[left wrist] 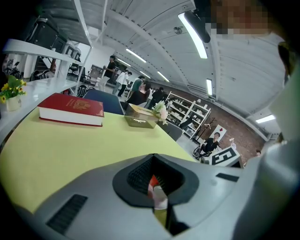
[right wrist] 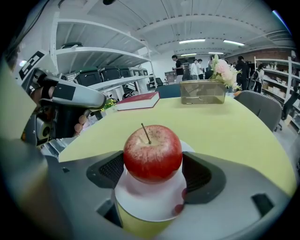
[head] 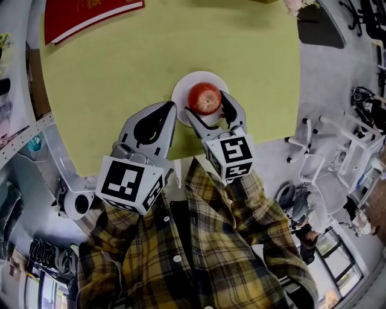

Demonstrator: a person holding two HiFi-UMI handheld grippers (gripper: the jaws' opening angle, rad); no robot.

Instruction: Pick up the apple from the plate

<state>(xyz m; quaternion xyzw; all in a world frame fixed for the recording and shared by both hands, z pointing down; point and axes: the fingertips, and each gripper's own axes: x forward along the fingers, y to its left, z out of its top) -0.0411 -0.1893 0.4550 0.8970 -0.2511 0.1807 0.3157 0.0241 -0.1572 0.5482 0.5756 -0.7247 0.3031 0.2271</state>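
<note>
A red apple (head: 205, 98) (right wrist: 152, 152) is over a small white plate (head: 183, 89) (right wrist: 145, 206) near the front edge of the yellow-green table (head: 120, 66). My right gripper (head: 205, 102) (right wrist: 153, 171) is shut on the apple, one dark pad pressing each side; I cannot tell whether the apple still rests on the plate. My left gripper (head: 169, 109) (left wrist: 157, 187) is shut and empty just left of the plate, its tips pointing at the plate's rim. Through its narrow slit only a sliver of red and white shows.
A red book (head: 84, 15) (left wrist: 70, 110) lies at the table's far left. A clear box with flowers (right wrist: 202, 91) (left wrist: 140, 119) stands at the far edge. Chairs (head: 319, 27), white racks (head: 356, 151) and people stand beyond the table.
</note>
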